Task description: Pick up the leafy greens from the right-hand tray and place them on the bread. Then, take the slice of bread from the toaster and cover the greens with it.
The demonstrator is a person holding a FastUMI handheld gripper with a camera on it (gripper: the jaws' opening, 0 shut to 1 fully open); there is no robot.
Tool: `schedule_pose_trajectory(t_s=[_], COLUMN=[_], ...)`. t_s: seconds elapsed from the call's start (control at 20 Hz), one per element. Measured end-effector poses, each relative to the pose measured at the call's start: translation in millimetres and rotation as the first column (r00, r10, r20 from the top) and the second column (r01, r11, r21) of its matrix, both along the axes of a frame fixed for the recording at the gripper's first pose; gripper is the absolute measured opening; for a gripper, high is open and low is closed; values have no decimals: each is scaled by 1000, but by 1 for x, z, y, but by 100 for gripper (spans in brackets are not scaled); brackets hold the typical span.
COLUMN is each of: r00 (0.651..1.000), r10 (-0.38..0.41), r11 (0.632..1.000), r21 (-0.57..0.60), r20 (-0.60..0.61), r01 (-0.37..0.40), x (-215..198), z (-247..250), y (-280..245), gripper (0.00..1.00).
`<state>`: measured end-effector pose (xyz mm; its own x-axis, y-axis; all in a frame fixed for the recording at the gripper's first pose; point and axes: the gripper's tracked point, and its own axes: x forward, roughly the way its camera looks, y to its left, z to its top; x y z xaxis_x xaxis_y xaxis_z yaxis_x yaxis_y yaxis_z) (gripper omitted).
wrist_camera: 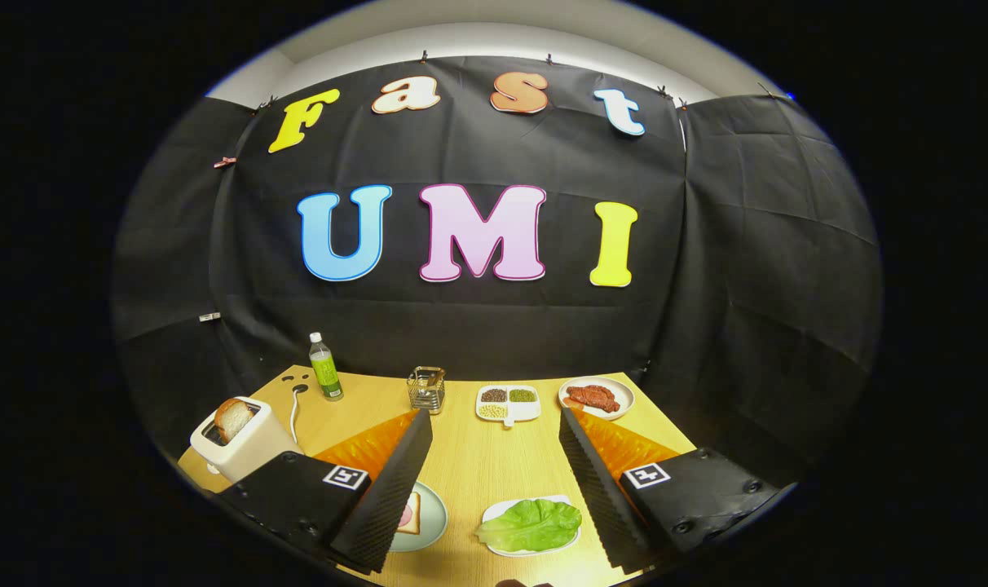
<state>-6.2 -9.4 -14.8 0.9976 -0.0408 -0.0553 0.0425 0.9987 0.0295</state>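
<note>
Wooden tabletop [469, 465] fronts black cloth wall. Gripper [494, 420] jaws stand wide apart, empty. Leafy greens [531, 524] lie on white tray [494, 514] between fingers at 6 o'clock. Bread slice [232, 419] stands in toaster [245, 444] at 9 o'clock. Plated bread [410, 515] is part-hidden by one finger.

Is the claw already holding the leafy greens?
No, the claw is open, and the leafy greens lie untouched on their tray between its fingers.

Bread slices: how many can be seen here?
2. One bread slice stands in the toaster; another slice lies on the plate, partly hidden by a finger of the open claw. More may be hidden.
</note>
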Motion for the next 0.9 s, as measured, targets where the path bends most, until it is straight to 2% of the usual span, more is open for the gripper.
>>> schedule_pose_trajectory(t_s=[0.5,0.9], r00=[997,981], r10=[11,8], r11=[1000,1000], r21=[16,16], r20=[-73,-195], r01=[-10,-5], x=[7,21], z=[-29,-86], y=[-9,-30], gripper=[98,98])
